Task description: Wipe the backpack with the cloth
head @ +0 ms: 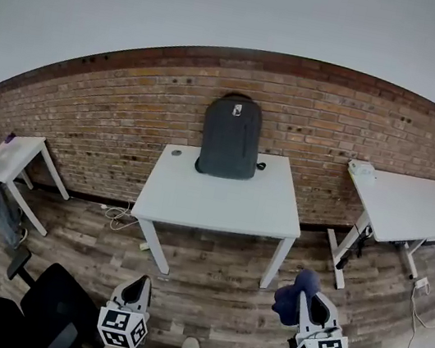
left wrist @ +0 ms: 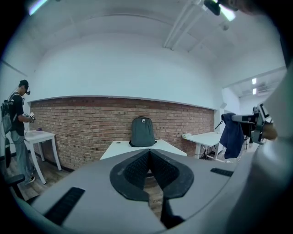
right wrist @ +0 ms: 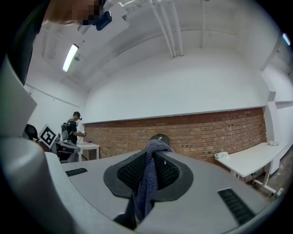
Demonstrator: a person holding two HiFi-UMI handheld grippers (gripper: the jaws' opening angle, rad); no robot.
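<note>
1. Two grippers sit low at the bottom of the head view, and the frame cuts off my hands. My left gripper (head: 137, 283) has its jaws pressed together on nothing.
2. My right gripper (head: 311, 292) is clamped on the blue cloth (head: 292, 297), which hangs bunched from the jaws. In the right gripper view it covers most of the backpack (head: 230, 138).
3. That backpack stands upright at the back edge of the white table (head: 221, 203), against the brick wall (head: 111, 117) and well apart from both grippers. I cannot see what is inside it.
4. A small round thing (head: 176, 153) lies on the table just left of the backpack — too small to tell what it is.
5. A pale object (head: 361, 169) on the right-hand table (head: 403, 206) is equally unclear.
</note>
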